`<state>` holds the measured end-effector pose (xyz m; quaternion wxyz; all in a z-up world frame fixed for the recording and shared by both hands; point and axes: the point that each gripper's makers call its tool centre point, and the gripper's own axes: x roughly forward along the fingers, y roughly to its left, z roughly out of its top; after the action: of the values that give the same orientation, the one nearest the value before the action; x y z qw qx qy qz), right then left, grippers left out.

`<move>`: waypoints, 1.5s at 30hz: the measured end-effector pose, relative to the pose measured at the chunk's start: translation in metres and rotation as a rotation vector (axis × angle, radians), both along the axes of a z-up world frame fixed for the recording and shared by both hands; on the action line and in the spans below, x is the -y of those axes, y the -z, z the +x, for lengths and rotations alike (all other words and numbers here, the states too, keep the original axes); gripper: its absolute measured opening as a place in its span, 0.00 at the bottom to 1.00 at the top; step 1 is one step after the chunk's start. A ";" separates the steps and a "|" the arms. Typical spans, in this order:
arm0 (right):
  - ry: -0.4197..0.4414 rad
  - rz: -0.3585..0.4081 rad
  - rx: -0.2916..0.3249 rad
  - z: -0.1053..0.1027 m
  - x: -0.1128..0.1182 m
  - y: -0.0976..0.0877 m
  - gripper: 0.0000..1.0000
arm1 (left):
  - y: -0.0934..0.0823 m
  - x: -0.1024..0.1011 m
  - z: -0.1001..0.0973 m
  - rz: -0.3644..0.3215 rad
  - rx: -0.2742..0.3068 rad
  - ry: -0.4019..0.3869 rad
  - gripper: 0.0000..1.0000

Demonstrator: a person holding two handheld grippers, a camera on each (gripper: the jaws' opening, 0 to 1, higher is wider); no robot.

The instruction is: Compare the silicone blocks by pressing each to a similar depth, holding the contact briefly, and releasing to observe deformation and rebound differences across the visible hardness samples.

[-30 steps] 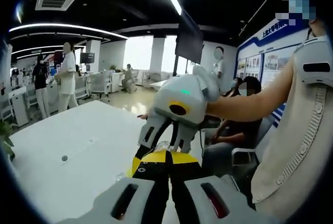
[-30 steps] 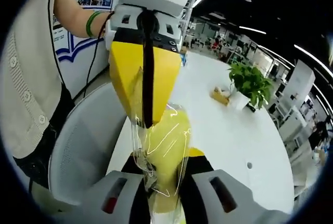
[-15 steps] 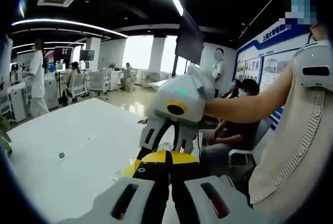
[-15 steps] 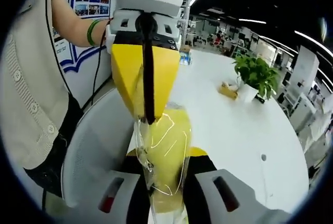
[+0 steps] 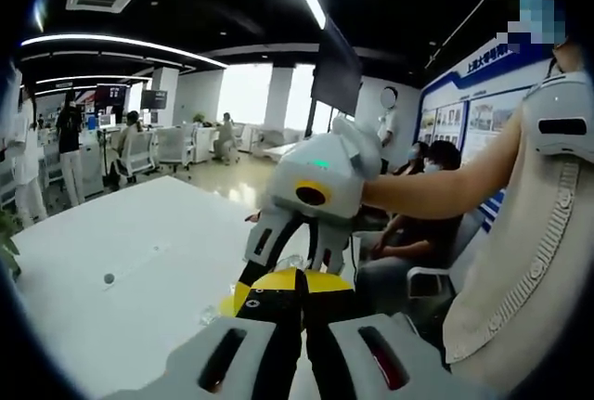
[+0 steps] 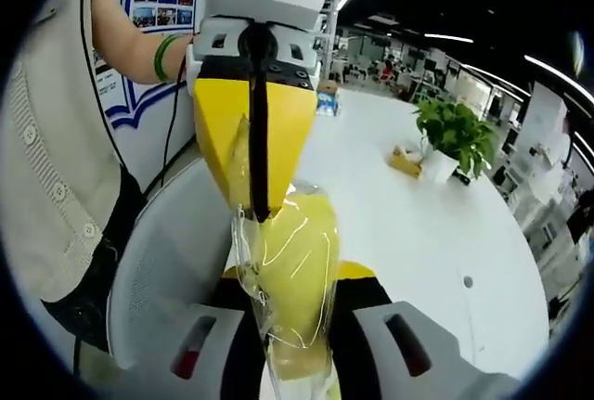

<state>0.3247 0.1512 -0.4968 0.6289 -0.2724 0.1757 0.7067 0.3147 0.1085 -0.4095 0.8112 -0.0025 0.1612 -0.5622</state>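
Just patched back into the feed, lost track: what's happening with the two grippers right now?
A person holds both grippers up over the white table, facing each other. A yellow silicone block in a clear plastic bag is pinched between them: the left gripper clamps its upper end with its yellow jaws closed, and the right gripper grips the lower end. A potted plant stands further back on the table.

The blue wall board (image 5: 483,94) carries lettering, seemingly too blurred to read.
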 end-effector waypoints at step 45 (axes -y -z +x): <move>0.078 0.038 -0.010 -0.001 0.003 0.005 0.46 | 0.017 -0.008 0.008 -0.031 -0.071 -0.023 0.00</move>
<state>0.3241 0.1485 -0.5020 0.6602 -0.2496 0.1760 0.6862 0.3226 0.1165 -0.4266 0.8112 -0.0367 0.1810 -0.5549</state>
